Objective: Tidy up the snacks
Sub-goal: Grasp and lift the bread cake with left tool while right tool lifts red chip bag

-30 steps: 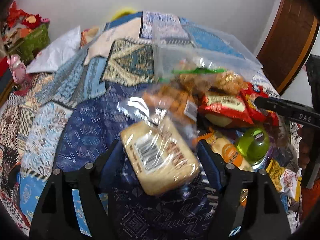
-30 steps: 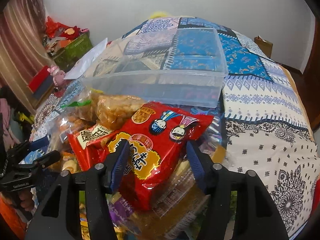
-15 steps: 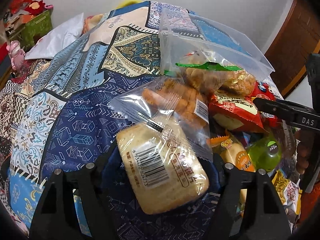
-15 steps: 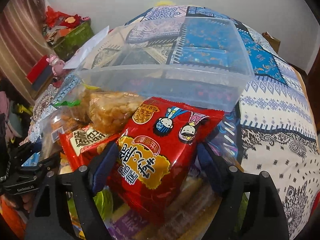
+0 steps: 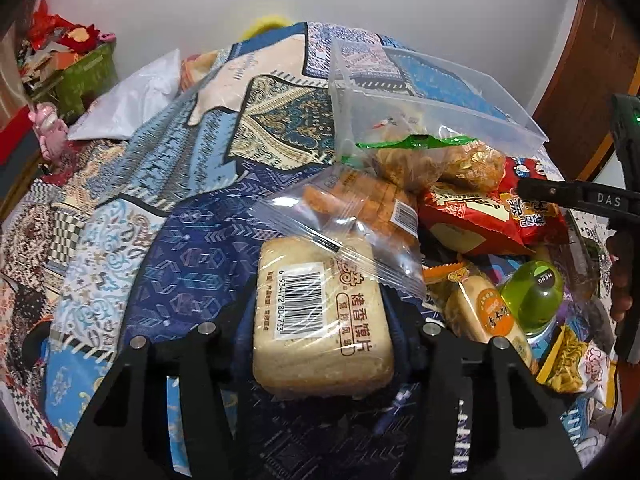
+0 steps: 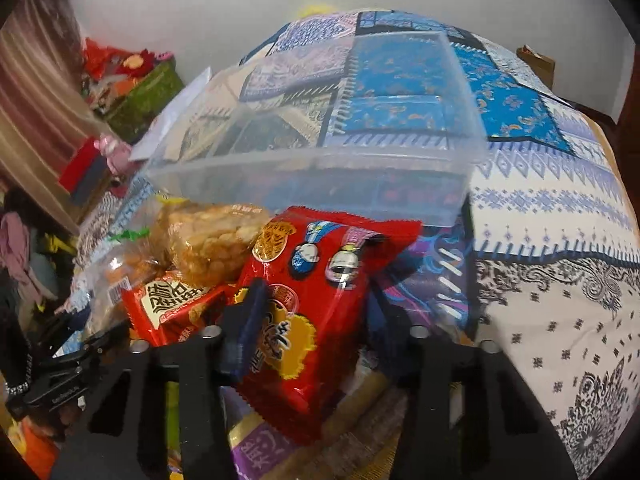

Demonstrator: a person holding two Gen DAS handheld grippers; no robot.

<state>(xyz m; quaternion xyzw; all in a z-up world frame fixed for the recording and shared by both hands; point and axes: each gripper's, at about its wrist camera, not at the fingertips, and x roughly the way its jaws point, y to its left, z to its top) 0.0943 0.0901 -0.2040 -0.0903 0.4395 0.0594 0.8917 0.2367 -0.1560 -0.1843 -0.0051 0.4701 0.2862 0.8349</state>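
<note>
Against the earlier frames, both grippers had narrowed around their packets. The left gripper stood wide of the bread pack a second before; its jaws had just been closing, and both pads lay against the pack's sides, clamped on it. The pack sat nearer the lens, barcode up, over the blue quilt.

The right gripper had opened wider half a second earlier, then its jaws had just been closing. The left pad pressed into the red bag, which was creased and bulged around it; the right pad was mostly hidden behind the bag's edge. Read as a clench on the bag. Frame motion-blurred.

The clear bin stood empty on the quilt, just behind the snack pile. The bread pack lay at the pile's near-left edge, the red bag on top of the pile against the bin's front wall. The right gripper's finger showed in the left view, lying over the red bag.
</note>
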